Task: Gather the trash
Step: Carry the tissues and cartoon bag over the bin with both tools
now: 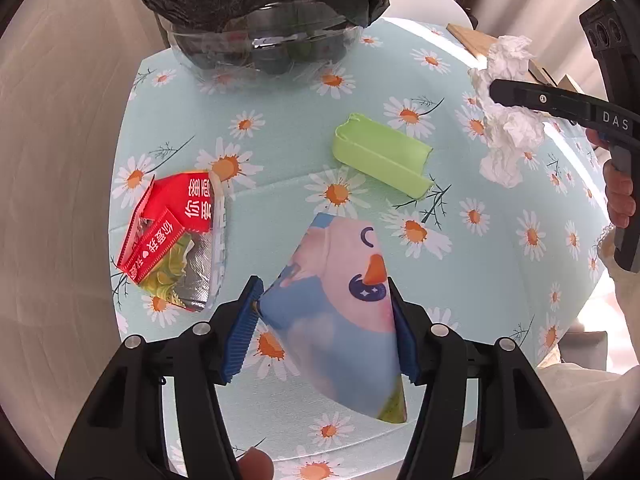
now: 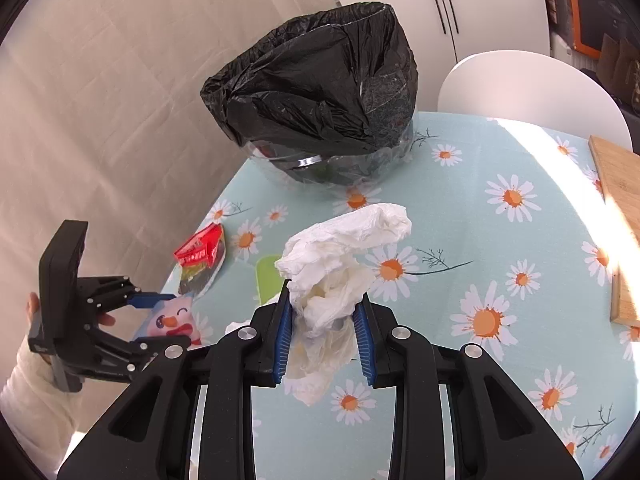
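My left gripper (image 1: 326,292) is shut on a pastel cartoon-printed packet (image 1: 340,316), held a little above the daisy tablecloth (image 1: 500,292); from the right wrist view the same packet (image 2: 176,322) sits between those fingers. My right gripper (image 2: 326,300) is shut on a crumpled white tissue wad (image 2: 344,256), lifted off the table; it appears at the right in the left wrist view as the tissue wad (image 1: 508,120). A torn red snack wrapper (image 1: 176,236) and a light green plastic piece (image 1: 380,156) lie on the cloth. The bin with a black bag (image 2: 316,104) stands at the far edge.
A wooden board (image 2: 620,220) lies along the table's right edge. A white chair back (image 2: 532,92) stands behind the table. A beige curtain (image 2: 100,100) hangs to the left. A person's hand (image 1: 620,196) holds the right gripper's handle.
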A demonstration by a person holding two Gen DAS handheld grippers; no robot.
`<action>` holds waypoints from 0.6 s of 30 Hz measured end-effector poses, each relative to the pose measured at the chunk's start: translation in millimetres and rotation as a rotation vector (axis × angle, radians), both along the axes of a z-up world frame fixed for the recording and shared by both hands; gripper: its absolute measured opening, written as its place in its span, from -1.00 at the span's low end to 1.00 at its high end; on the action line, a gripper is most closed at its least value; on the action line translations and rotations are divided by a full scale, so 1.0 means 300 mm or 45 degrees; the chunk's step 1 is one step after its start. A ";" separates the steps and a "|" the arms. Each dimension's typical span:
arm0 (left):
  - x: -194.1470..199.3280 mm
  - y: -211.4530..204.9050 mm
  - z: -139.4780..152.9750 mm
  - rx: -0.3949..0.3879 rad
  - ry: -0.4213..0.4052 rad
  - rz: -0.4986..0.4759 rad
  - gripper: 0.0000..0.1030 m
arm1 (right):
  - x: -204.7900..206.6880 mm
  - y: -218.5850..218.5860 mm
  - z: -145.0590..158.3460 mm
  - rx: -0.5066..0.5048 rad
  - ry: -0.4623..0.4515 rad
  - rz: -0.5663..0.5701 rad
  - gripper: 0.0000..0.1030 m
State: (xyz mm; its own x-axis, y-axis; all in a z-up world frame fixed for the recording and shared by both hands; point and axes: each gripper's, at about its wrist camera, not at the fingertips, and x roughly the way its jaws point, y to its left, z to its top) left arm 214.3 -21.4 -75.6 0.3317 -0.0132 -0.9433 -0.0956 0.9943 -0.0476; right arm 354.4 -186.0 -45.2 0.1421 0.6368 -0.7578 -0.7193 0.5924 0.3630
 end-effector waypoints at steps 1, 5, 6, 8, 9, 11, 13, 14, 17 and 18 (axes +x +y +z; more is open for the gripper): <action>-0.003 -0.008 0.018 0.028 -0.017 -0.013 0.16 | 0.004 -0.012 0.007 0.001 -0.014 0.001 -0.49; 0.031 -0.017 0.089 0.096 -0.066 -0.070 0.16 | 0.023 -0.082 0.052 0.046 -0.079 -0.033 -0.49; 0.031 -0.023 0.114 0.114 -0.080 -0.077 0.16 | 0.030 -0.102 0.067 0.055 -0.086 -0.048 -0.49; 0.052 -0.017 0.162 0.136 -0.113 -0.085 0.16 | 0.043 -0.137 0.102 0.074 -0.096 -0.073 -0.49; 0.062 -0.013 0.186 0.139 -0.131 -0.084 0.16 | 0.049 -0.149 0.117 0.077 -0.107 -0.087 -0.49; 0.074 -0.009 0.230 0.151 -0.166 -0.088 0.16 | 0.058 -0.180 0.149 0.086 -0.126 -0.109 -0.49; 0.092 0.000 0.270 0.160 -0.205 -0.096 0.16 | 0.061 -0.200 0.172 0.095 -0.148 -0.125 -0.49; 0.102 0.001 0.289 0.165 -0.222 -0.098 0.16 | 0.062 -0.206 0.183 0.099 -0.162 -0.129 -0.49; 0.139 0.018 0.330 0.166 -0.253 -0.094 0.16 | 0.066 -0.219 0.209 0.113 -0.178 -0.137 -0.49; 0.150 0.021 0.339 0.179 -0.264 -0.092 0.16 | 0.067 -0.219 0.216 0.116 -0.184 -0.133 -0.49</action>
State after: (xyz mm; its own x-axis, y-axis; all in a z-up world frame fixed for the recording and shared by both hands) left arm 259.4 -15.0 26.0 0.5208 0.0823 -0.8497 -0.0266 0.9964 0.0803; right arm 374.5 -251.6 19.6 0.3140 0.6781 -0.6646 -0.7041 0.6359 0.3161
